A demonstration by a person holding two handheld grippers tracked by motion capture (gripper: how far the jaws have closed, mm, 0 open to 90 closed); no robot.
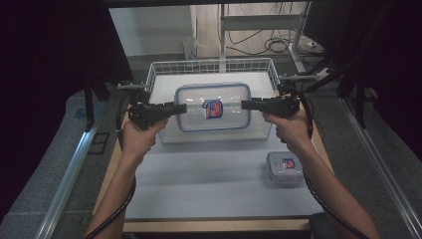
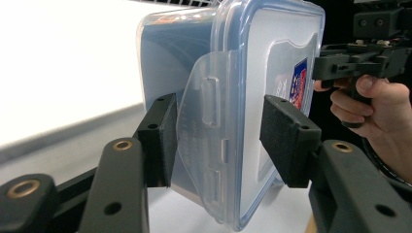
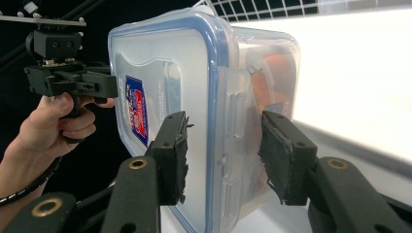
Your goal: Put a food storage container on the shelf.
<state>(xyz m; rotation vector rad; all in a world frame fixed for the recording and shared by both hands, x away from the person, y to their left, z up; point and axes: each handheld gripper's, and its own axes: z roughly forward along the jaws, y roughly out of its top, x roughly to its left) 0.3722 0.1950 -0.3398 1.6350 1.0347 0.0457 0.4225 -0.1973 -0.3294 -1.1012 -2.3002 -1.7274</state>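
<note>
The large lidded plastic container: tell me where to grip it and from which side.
Grip the large container at its two short ends, one gripper from each side, fingers spanning lid and base over the latch flaps. It looks too broad for one gripper, and the short ends face the hands.

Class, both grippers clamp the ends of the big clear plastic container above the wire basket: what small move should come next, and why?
Probably carry the clear blue-rimmed plastic container toward the near table, level: left gripper and right gripper pinch its end clips, and it hangs over the white wire basket.
</note>
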